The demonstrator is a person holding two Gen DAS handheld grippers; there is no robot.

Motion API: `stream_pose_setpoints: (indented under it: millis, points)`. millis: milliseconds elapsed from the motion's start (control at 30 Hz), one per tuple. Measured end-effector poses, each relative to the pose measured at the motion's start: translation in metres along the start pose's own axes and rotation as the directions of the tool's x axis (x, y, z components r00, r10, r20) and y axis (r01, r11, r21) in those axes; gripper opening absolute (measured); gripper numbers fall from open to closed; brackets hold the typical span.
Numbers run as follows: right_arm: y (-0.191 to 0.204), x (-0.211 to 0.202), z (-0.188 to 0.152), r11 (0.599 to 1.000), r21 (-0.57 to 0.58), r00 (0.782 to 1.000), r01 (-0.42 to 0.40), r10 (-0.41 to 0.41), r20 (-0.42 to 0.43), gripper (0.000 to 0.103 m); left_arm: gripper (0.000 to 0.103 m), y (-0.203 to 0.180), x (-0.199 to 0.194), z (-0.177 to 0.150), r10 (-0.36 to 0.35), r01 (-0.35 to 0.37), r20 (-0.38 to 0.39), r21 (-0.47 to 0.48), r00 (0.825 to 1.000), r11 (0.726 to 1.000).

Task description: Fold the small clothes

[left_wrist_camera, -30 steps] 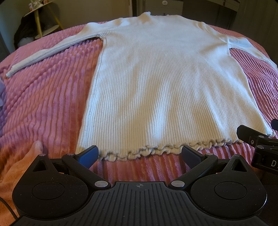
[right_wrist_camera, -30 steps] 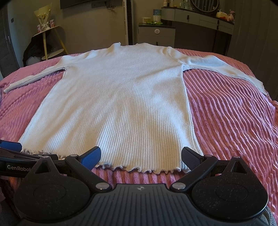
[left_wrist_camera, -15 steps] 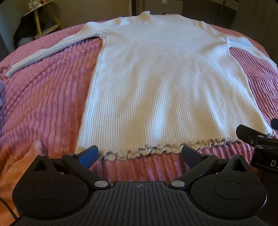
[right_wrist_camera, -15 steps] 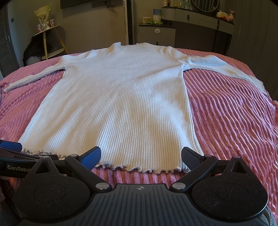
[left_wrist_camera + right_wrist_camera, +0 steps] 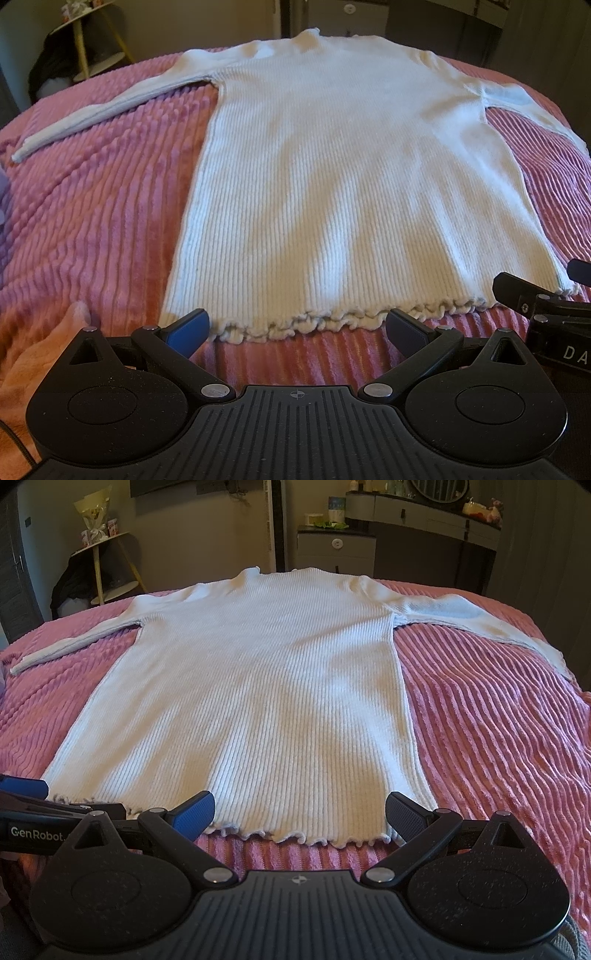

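Observation:
A white ribbed long-sleeved sweater (image 5: 347, 177) lies flat on the bed, neck away from me, both sleeves spread out; it also shows in the right wrist view (image 5: 266, 701). Its frilled hem (image 5: 332, 321) is nearest me. My left gripper (image 5: 297, 328) is open and empty, just short of the hem near its left corner. My right gripper (image 5: 299, 812) is open and empty, over the hem near its right corner. Each gripper's fingers show at the edge of the other's view.
A pink ribbed blanket (image 5: 498, 720) covers the bed. An orange cloth (image 5: 33, 358) lies at the near left. Beyond the bed stand a small round table (image 5: 103, 557), a bedside cabinet (image 5: 336, 550) and a dresser (image 5: 436, 517).

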State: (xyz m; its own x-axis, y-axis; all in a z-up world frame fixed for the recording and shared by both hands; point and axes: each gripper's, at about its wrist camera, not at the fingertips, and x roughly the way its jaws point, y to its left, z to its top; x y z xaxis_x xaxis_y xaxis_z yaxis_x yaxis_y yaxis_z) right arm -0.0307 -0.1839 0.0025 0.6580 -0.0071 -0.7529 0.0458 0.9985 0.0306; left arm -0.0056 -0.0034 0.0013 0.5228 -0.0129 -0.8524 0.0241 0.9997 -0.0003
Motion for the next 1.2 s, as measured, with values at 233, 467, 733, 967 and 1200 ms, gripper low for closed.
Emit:
stream_pose_setpoints:
  millis: [233,467,733,967,1200]
  points:
    - [0.0,0.002,0.001,1.0,0.005,1.0,-0.014,0.014,-0.011,0.099,0.103,-0.001,-0.001,0.001,-0.002,0.002,0.005,0.0,1.0,1.0]
    - [-0.004,0.008,0.002,0.998,0.037,0.998,-0.049,0.051,-0.037,0.099,0.103,0.0,-0.002,0.003,-0.014,0.014,0.014,-0.009,1.0,1.0]
    - [-0.005,0.013,0.003,0.997,0.044,0.997,-0.056,0.058,-0.047,0.099,0.103,0.004,0.002,0.005,-0.025,0.025,0.007,-0.028,1.0,0.999]
    - [-0.003,0.014,0.003,0.998,0.035,0.997,-0.055,0.057,-0.046,0.099,0.103,0.004,0.006,0.007,-0.022,0.022,0.002,-0.025,1.0,0.999]
    - [-0.002,0.015,0.004,0.998,0.036,0.997,-0.058,0.06,-0.046,0.099,0.103,0.005,0.007,0.007,-0.024,0.024,-0.003,-0.027,1.0,0.999]
